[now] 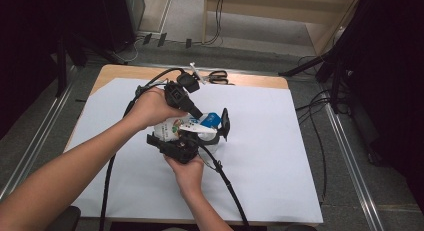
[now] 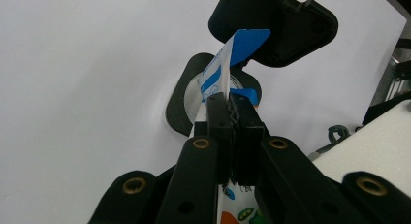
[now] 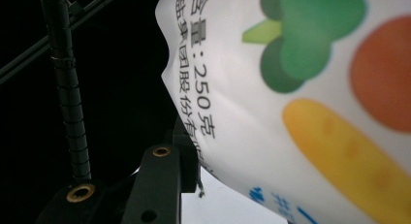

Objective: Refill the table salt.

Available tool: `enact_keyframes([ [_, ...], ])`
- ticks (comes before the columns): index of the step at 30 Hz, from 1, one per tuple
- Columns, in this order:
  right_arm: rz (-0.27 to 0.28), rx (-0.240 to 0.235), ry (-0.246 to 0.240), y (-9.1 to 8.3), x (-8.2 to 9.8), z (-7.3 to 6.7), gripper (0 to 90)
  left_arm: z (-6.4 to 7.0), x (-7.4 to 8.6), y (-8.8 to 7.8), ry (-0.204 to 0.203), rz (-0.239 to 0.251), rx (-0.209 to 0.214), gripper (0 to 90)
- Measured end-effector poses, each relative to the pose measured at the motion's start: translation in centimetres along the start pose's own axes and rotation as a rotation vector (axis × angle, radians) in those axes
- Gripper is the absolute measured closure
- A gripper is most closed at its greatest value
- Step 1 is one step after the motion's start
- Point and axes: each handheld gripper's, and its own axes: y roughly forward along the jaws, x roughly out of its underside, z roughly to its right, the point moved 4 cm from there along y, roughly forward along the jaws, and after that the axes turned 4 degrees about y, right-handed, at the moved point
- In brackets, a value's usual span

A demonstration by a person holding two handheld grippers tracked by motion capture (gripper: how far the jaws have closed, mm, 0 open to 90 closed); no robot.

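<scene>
The white bag point(image 3: 300, 112) reads "含量:250克".

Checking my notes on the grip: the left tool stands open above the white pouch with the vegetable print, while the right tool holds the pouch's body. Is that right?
Not quite. The left tool is not open: in the left gripper view its jaws are shut on the top edge of the pouch, pinching it flat. The rest stands: the right tool holds the pouch's body.

I count one white printed pouch point(image 1: 186, 127) held between my two grippers, the left gripper point(image 1: 196, 114) and the right gripper point(image 1: 187, 141), plus one pair of scissors point(image 1: 218, 78) and one white sheet point(image 1: 260, 141) on one table point(image 1: 120, 71).
</scene>
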Motion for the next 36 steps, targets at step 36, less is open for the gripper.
enact_keyframes([
  [36,0.016,-0.005,0.004,-0.09,-0.23,-0.30,70.0,0.28,-0.09,0.13,0.003,-0.005,0.000,89.7],
])
